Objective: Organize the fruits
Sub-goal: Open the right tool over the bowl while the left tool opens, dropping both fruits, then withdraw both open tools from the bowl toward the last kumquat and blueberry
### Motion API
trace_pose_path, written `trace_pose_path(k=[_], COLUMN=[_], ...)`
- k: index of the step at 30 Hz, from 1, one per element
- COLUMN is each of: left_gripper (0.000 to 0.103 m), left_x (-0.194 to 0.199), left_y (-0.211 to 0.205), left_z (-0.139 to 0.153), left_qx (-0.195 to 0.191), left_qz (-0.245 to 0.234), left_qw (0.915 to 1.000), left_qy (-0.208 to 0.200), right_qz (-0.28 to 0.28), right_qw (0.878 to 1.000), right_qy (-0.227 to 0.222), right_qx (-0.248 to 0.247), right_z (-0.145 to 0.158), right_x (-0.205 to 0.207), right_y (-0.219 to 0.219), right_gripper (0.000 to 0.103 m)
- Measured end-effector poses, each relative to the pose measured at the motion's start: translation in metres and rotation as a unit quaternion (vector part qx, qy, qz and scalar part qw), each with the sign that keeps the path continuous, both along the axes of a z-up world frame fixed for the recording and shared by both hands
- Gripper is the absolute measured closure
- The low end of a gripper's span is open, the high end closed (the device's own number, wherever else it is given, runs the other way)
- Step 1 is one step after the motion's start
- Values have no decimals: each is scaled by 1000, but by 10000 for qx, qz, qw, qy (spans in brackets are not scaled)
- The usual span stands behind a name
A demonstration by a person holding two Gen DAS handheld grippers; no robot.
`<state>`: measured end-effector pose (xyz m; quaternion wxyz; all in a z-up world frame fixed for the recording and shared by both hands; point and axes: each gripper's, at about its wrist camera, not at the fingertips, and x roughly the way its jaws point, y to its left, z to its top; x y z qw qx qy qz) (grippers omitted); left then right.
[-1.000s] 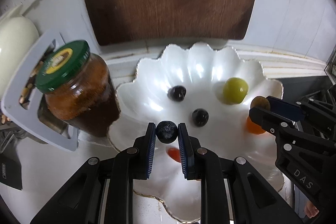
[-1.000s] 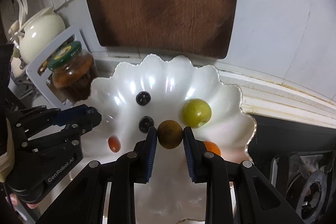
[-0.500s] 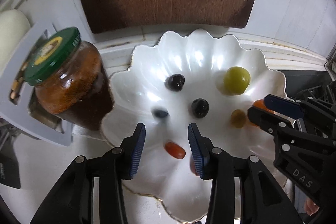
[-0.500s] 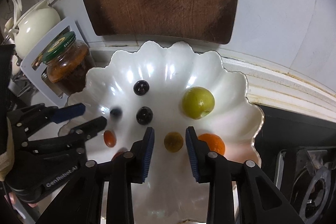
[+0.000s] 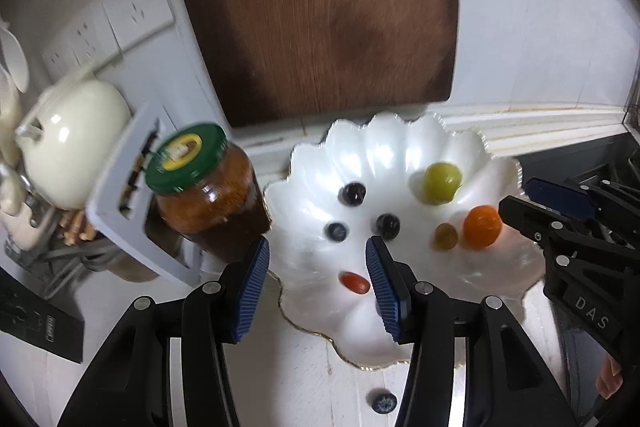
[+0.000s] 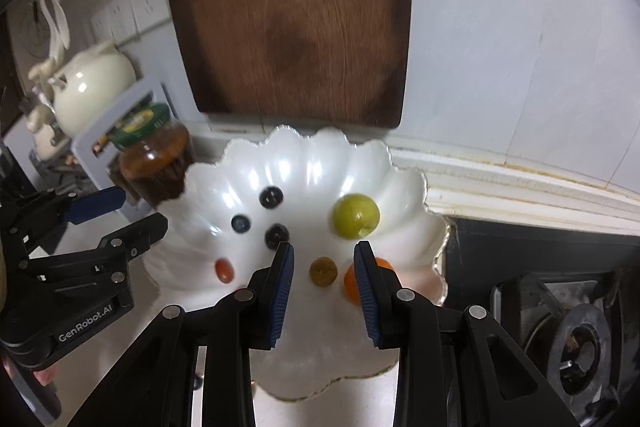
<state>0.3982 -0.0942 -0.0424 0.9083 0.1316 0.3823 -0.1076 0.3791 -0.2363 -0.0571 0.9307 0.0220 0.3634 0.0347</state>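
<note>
White and pearly, the scalloped dish (image 5: 472,291) sits on the pale surface (image 5: 304,379) just ahead of both my tools, and it carries all but one of the fruits I can see. Between the spread fingers of my left tool (image 5: 316,277) lies a small red oblong fruit (image 5: 354,283), close to the right pad, touching neither that I can tell. Just beyond its tips rest three dark berries: one bluish (image 5: 337,231), one to its right (image 5: 387,226) and one farther off (image 5: 353,193). My right tool (image 6: 323,281) is likewise parted and holds nothing; a small brownish-yellow fruit (image 6: 323,271) lies in the dish between its pads. An orange fruit (image 6: 348,283) sits right beside that, partly hidden behind the right pad. Ahead and slightly right of this tool is a larger green fruit (image 6: 356,215).

One more dark berry (image 5: 384,403) lies on the surface outside the dish, back under my left tool's body.

Left of the left tool, touching or nearly touching the dish rim, stands a glass jar of brown paste with a green lid (image 5: 206,191). Farther left are a grey slotted holder (image 5: 120,195) and a cream teapot (image 5: 72,143). A dark wooden board (image 5: 320,15) leans against the white wall beyond the dish. To the right of my right tool I see a black stove burner (image 6: 576,347).
</note>
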Motion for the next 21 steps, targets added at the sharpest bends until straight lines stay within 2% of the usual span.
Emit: trace_pose_path(k=[9,21], left_gripper=[51,51], left_x=[-43,-92], left_y=[5,23], left_z=[36,56], left_qx=[-147,-346], left_qz=[-23,10], left_qw=[9984,9954], left_qy=[-549,-891], right_qz=[124,207], right_qw=[9988,9957], right_qy=[-414,-895], right_qx=[231,138], right_z=[26,47], right_x=[-40,-89], right_y=[3,15], right_gripper=[70,70])
